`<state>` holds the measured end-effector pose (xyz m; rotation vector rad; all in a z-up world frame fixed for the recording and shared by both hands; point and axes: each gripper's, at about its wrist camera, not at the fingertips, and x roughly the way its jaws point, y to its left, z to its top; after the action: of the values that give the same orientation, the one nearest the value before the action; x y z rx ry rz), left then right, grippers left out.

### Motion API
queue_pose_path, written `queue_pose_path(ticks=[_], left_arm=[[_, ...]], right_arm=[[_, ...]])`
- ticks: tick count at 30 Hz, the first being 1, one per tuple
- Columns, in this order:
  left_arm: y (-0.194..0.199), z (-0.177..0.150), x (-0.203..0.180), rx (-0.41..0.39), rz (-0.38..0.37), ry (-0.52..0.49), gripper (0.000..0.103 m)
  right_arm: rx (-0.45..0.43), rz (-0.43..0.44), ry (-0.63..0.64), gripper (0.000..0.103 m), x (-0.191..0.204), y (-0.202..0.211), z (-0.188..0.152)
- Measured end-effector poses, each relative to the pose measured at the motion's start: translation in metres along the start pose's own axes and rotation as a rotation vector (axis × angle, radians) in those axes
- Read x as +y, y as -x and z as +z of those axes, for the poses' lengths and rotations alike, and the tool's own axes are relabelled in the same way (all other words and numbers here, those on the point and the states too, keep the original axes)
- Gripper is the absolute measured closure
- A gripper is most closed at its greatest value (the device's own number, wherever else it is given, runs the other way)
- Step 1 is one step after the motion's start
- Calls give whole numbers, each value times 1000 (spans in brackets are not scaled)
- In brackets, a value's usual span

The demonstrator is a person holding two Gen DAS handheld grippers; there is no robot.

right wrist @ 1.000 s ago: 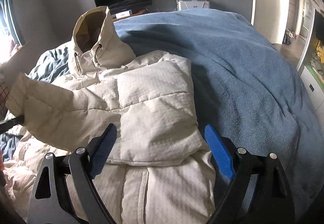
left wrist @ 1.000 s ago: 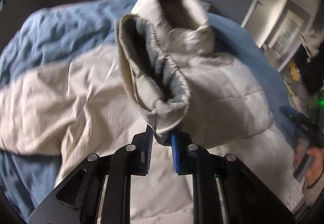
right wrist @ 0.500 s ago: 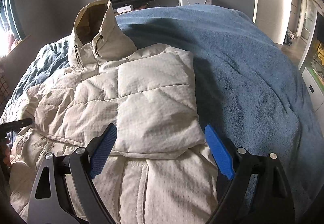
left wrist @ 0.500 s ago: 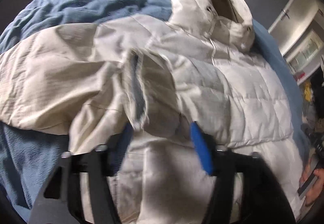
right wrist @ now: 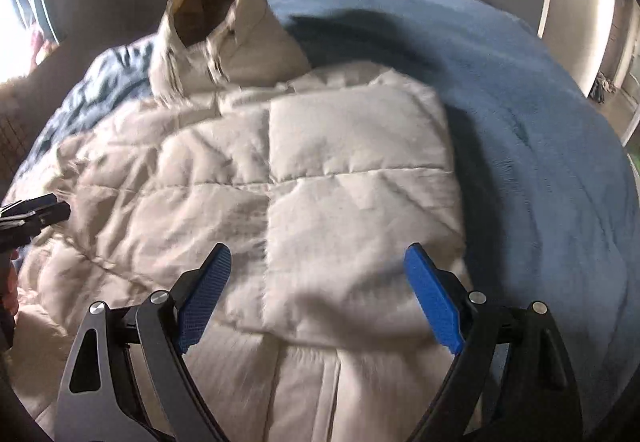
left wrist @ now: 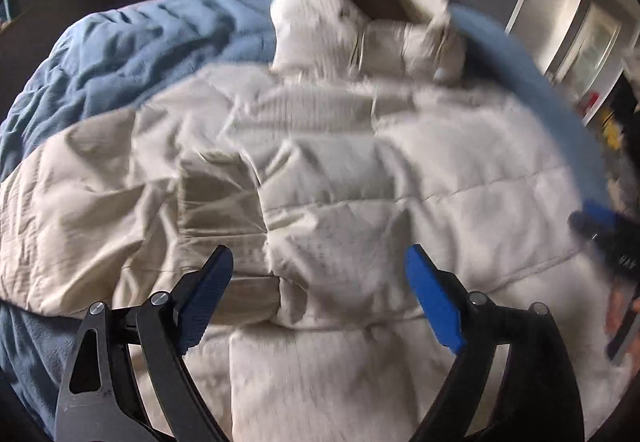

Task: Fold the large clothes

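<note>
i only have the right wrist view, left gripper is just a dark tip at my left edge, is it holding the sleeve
Observer: No. In the left wrist view the left gripper has nothing between its fingers. Its jaws are opening above the jacket.
Operator: where's that sleeve then
Observer: The left sleeve lies folded across the jacket front, its end just ahead of the gripper's left finger.
Operator: anything sticking out on that side
Observer: Yes, a wide fold of fabric lies spread past the sleeve on the blue blanket.
</note>
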<state>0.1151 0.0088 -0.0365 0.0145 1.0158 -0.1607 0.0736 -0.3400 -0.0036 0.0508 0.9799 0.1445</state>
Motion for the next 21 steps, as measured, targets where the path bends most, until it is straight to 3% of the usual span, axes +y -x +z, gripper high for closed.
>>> queue_pose_path(ticks=[3, 6, 8, 16, 21], left_arm=[[-27, 2, 1, 37, 47, -22, 18], [-42, 7, 1, 20, 60, -43, 10], [-48, 8, 2, 9, 60, -54, 6], [-54, 7, 7, 0, 41, -64, 5], [-56, 3, 0, -1, 71, -104, 5]], right_arm=[[38, -5, -45, 16, -7, -24, 5], [30, -14, -79, 7, -14, -39, 12], [31, -23, -85, 7, -16, -49, 15], [41, -13, -95, 6, -17, -58, 11], [35, -16, -106, 6, -18, -57, 7]])
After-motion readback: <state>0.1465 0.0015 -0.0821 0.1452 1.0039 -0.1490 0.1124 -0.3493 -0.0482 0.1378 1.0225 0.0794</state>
